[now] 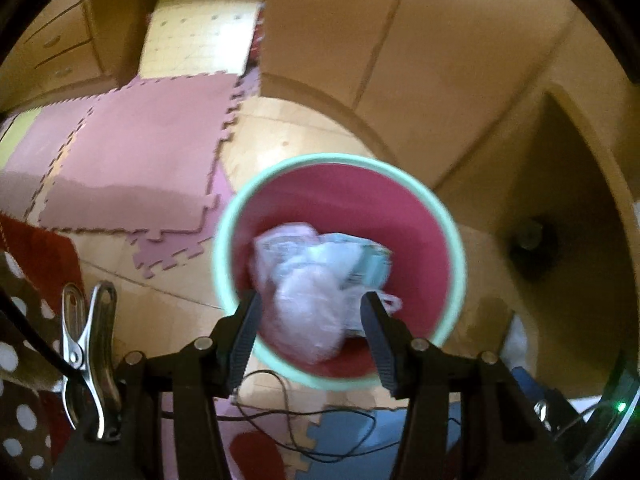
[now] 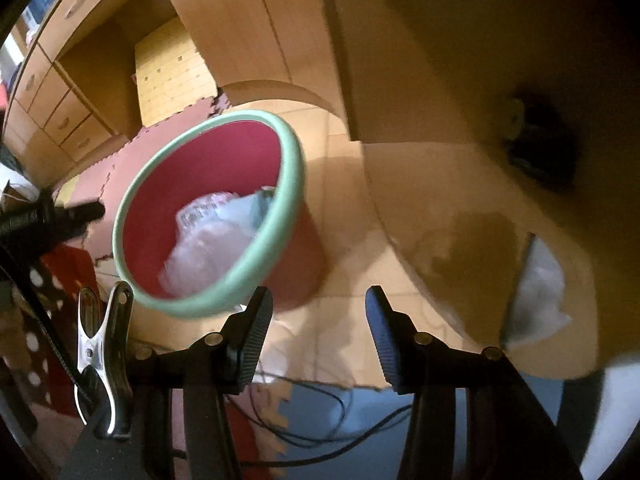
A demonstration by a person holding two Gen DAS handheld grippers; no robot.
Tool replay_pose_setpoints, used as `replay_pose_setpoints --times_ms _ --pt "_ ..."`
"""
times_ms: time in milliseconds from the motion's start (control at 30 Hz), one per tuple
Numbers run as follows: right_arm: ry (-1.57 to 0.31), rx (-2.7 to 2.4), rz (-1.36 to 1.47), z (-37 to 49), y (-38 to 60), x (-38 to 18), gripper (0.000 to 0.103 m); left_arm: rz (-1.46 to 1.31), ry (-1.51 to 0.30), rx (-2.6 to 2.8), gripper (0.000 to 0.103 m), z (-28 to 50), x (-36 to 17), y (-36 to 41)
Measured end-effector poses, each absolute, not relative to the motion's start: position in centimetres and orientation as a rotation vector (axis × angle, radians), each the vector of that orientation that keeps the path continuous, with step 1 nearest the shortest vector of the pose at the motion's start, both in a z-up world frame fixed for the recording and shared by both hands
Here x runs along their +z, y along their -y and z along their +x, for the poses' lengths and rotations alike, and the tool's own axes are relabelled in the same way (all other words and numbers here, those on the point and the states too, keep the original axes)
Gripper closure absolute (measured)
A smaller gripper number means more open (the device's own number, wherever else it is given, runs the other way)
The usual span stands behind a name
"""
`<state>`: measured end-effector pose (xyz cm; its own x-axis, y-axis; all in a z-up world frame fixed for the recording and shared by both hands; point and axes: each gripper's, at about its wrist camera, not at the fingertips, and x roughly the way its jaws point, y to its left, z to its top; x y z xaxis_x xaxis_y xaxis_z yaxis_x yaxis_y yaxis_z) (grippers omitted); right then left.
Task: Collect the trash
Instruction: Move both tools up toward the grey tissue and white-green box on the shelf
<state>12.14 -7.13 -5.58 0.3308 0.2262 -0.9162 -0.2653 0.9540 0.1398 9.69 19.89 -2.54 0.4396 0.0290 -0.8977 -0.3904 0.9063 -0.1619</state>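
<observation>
With both tools empty above the floor, the step in hand looks like finding the next piece of trash to bring to the bin (image 1: 340, 168). To do it well, I would keep the bin's open mouth in sight as the drop target, steer clear of the thin black cable (image 1: 288, 412) lying on the floor below the fingers, and come down on any scrap with the jaws already apart so that soft plastic is pinched at a bunched part, not at a loose edge.

The left hand-held gripper (image 1: 310, 320) hangs over the bin with its jaws spread and nothing between them; the bagged trash (image 1: 316, 280) seen in the gap lies well below, inside the bin. The right hand-held gripper (image 2: 319, 316) is likewise spread and empty, aimed at bare floor just beside the bin.

The bin is round, red inside and out, with a pale green rim, and stands on the wooden floor near the pink foam mats (image 1: 132, 160). The trash in it is a crumpled heap of whitish, translucent plastic bags with a light blue printed wrapper on top, blurred here. A white crumpled thing (image 2: 536, 292) shows at the right of the right wrist view, under a wooden edge; I cannot tell what it is
</observation>
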Motion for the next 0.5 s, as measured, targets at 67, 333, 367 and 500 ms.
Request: replay_pose_setpoints --times_ms 67,333,367,500 --pt "-1.173 0.302 -0.034 10.5 8.9 -4.7 0.054 -0.352 -1.073 0.231 0.049 9.3 -1.7 -18.1" --pt "-1.090 0.259 -0.004 5.8 14.8 -0.1 0.054 -0.297 -1.046 0.110 0.049 6.9 -0.2 -11.0" --pt "-1.076 0.257 0.000 5.3 15.3 0.7 0.054 -0.295 -1.047 0.097 0.049 6.6 -0.3 -10.3" --pt "-1.030 0.243 -0.002 3.5 18.1 3.6 0.054 -0.272 -1.070 0.042 0.049 6.1 -0.8 -6.8"
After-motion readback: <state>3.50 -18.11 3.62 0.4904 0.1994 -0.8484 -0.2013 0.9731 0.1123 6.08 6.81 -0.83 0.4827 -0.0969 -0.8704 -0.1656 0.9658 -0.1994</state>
